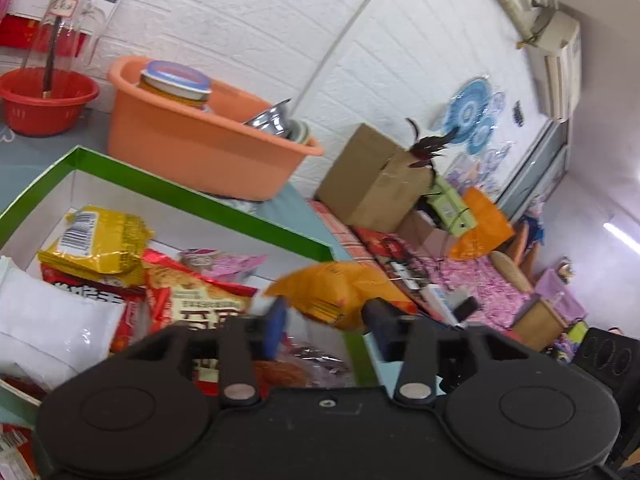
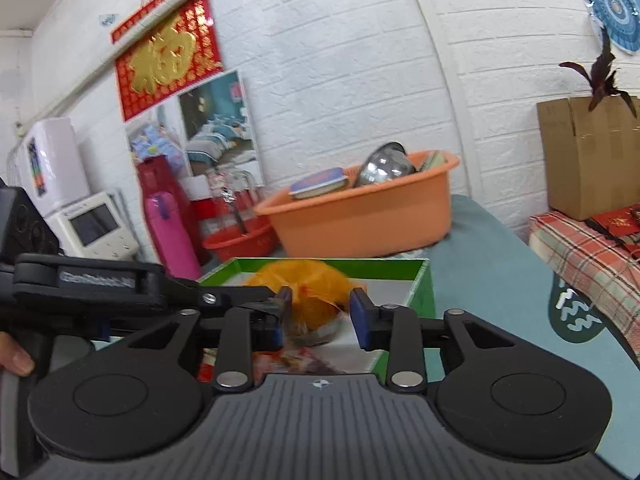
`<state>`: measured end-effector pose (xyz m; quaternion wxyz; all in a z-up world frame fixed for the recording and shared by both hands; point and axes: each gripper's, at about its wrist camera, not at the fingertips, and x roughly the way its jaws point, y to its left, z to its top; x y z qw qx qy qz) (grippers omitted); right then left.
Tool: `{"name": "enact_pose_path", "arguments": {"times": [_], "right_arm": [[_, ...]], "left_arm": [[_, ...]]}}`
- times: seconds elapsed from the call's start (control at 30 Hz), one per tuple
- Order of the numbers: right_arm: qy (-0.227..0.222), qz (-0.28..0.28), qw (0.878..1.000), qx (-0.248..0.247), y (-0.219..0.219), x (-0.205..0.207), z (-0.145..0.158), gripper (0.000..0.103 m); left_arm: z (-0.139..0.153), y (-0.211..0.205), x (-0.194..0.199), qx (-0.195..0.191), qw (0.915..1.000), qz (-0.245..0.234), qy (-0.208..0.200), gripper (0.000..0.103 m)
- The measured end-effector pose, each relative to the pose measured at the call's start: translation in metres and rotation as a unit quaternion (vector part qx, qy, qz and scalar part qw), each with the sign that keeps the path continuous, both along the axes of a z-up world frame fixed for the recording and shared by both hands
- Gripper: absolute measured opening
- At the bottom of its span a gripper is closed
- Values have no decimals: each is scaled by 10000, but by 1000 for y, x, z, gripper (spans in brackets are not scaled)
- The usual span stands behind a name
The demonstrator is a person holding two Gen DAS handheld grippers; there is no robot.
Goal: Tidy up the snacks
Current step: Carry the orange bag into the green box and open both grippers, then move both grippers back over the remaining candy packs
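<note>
- The teal tabletop [image 2: 488, 264] carries everything I work over, its far edge against the white brick wall.
- An orange plastic basin [image 1: 192, 148] sits at that far edge, holding a lidded jar and steel bowls.
- The green-rimmed box [image 1: 208, 204] stands just in front of the basin, already filled with snack packets: a yellow packet [image 1: 100, 240] in its far-left corner, a red packet [image 1: 200, 300] beside it.
- The orange snack bag [image 1: 344, 292], blurred, hangs over the box's right rim.
- My left gripper [image 1: 324, 320] has its fingers apart around the bag; whether they touch it, I cannot tell.
- My right gripper [image 2: 320, 312] is spread wide, the bag just beyond its tips.
</note>
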<state>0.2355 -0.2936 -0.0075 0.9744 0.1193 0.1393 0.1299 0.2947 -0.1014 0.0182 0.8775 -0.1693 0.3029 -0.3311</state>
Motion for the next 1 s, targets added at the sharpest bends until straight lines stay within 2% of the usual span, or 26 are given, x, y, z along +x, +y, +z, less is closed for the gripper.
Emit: {"name": "enact_pose_path", "arguments": {"times": [0.03, 0.07, 0.1, 0.27, 0.43, 0.6, 0.7, 0.87, 1.0], "right_arm": [[52, -72, 9999, -126, 2, 1, -4, 84], [74, -92, 9997, -220, 2, 0, -7, 98], [59, -64, 9996, -268, 2, -3, -10, 103], [133, -9, 9998, -127, -2, -19, -8, 103], [-164, 125, 9998, 23, 6, -53, 11, 103], [-250, 516, 9981, 213, 19, -88, 22, 103], [-73, 843, 9961, 240, 28, -100, 19, 103], [302, 1320, 9906, 179, 48, -113, 6, 103], [769, 1688, 9821, 333, 59, -117, -9, 103]], "left_arm": [[-2, 2, -2, 17, 9999, 101, -36, 103], [-3, 6, -6, 6, 9998, 161, -88, 103], [-4, 8, -10, 7, 9998, 180, -107, 103], [5, 22, -29, -84, 9995, 280, -100, 103], [28, 38, -63, -165, 9990, 375, -176, 103], [43, 56, -111, 65, 9972, 699, -248, 103], [37, 73, -136, -36, 9964, 830, -176, 103], [18, 95, -170, 85, 9942, 1068, -29, 103], [-3, 115, -191, -109, 9918, 1240, 287, 103]]}}
